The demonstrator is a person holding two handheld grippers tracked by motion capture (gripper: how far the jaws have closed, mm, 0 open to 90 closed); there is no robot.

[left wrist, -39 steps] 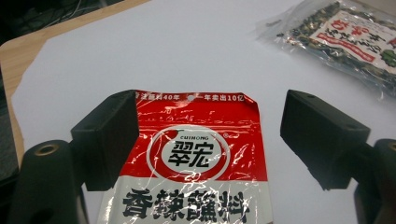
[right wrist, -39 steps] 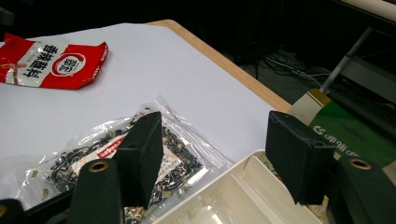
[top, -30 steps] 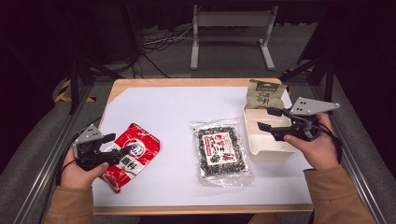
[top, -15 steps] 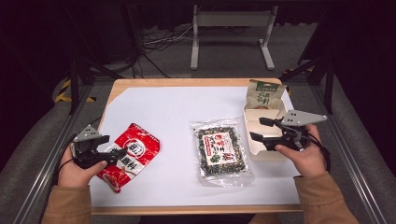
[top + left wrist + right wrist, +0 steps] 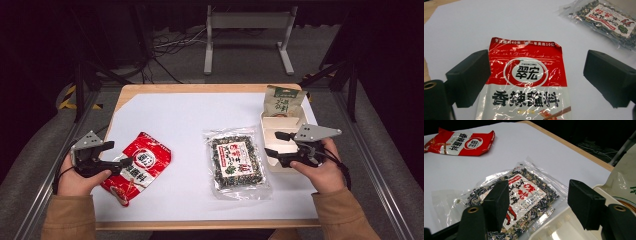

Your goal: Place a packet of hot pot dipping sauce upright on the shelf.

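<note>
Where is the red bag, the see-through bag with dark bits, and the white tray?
red bag (image 5: 145, 165), high view, on its round logo.
see-through bag (image 5: 236, 161), high view, on its label.
white tray (image 5: 274, 123), high view, on its far rim.

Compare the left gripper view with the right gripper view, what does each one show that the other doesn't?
Left gripper view alone: the left gripper with its jaws open, standing to either side of the red and white packet, whose printed front shows close up.

Right gripper view alone: the right gripper, open, a white tray at the bottom right, a green and white bag behind it, and the table's wooden edge.

Both: the red and white packet, the clear dark-filled packet and the white sheet.
</note>
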